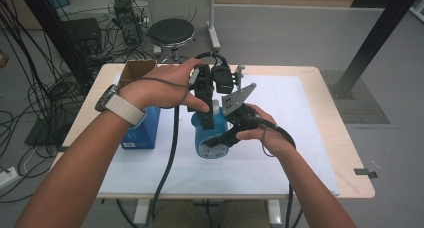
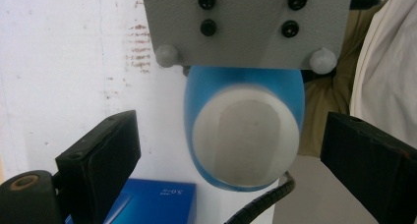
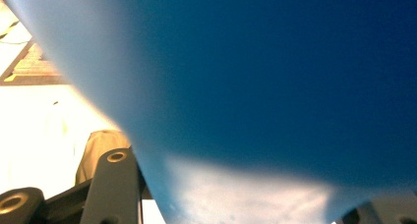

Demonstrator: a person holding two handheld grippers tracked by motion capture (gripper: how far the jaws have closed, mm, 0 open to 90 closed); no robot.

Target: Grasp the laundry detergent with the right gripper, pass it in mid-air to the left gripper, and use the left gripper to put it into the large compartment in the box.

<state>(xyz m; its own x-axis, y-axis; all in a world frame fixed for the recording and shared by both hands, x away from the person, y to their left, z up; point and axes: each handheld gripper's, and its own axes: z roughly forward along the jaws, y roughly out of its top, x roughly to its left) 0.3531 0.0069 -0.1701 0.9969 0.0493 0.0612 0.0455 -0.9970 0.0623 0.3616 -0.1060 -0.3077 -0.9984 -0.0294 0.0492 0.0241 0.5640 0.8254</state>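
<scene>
Here the right tool is clamped on a blue bottle that stands near the middle of the white-covered table, its blue wall pressed close between that tool's jaws in the right gripper view. The left tool hangs just above it, jaws spread wide to either side of the bottle's white cap without touching, while a blue box sits just to the left.

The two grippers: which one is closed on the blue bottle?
The right gripper. Its jaws clamp the blue bottle, while the left gripper only hovers open above the white cap.
</scene>
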